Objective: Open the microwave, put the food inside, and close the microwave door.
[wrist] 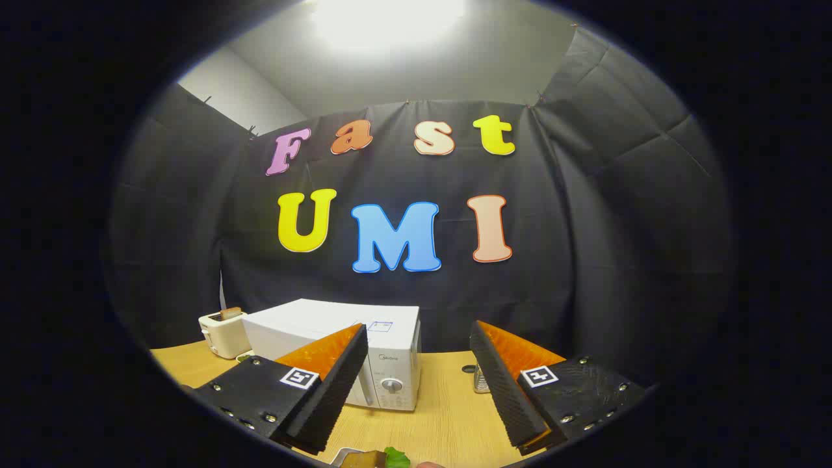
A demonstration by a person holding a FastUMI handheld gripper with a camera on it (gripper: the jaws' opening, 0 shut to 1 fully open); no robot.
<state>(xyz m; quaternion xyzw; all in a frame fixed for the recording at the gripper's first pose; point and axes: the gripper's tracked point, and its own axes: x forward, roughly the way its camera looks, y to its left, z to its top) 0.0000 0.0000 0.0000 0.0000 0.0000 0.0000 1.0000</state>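
My claw [416, 383] is spread wide with nothing between the fingers, held above the light wooden tabletop [442, 422]. Ahead, partly behind my left finger, sits the boxy white microwave [338, 335] with a round dial on its front panel; door looks closed, so by my read step one isn't started. The food [380, 459], a brownish piece with a green leaf on a pale dish, lies just below and between the fingers, untouched. All three steps left: open, load, close. Beyond and left of the microwave, a cream toaster [222, 333] with a slice poking up. By my right finger, a small shiny metal container [481, 380], partly hidden. Microwave has a small logo and top sticker, too small to read reliably.
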